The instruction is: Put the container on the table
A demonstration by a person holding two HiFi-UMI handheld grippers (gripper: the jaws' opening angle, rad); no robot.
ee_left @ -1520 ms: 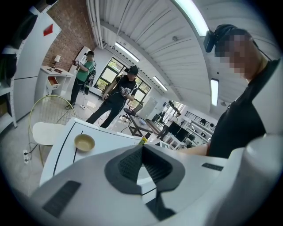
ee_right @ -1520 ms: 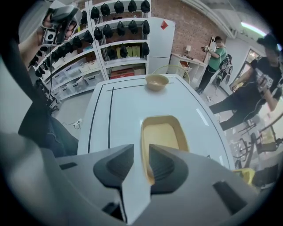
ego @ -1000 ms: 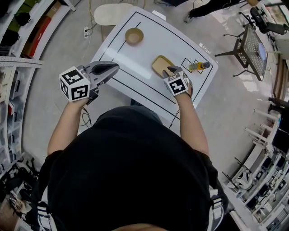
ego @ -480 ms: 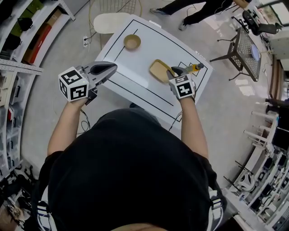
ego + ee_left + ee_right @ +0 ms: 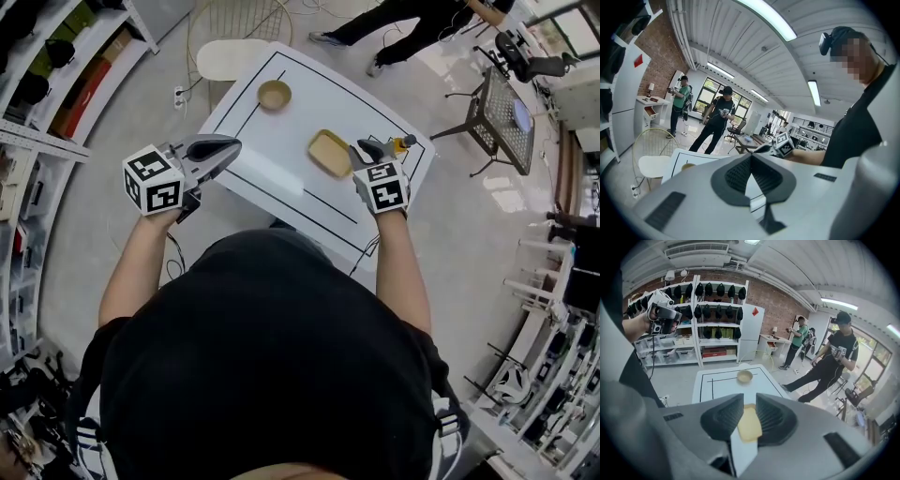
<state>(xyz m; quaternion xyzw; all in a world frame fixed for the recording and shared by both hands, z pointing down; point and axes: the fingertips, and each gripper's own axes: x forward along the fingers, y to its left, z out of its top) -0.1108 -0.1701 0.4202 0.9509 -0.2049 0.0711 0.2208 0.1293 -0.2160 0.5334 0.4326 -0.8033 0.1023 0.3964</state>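
Looks past release, with the tan rectangular container (image 5: 330, 153) flat on the surface (image 5: 281, 131) below the empty right hand-held gripper (image 5: 364, 150), jaws apart yet just narrowing, and the left hand-held gripper (image 5: 234, 143) closed on nothing; next, probably just backing clear.

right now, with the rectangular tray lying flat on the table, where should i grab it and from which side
The rectangular tray lies flat and open-topped on the table, with low walls, so a side approach offers little to pinch. Probably best to come from above and pinch the rim on the side away from the wooden bowl, one jaw inside, one outside.
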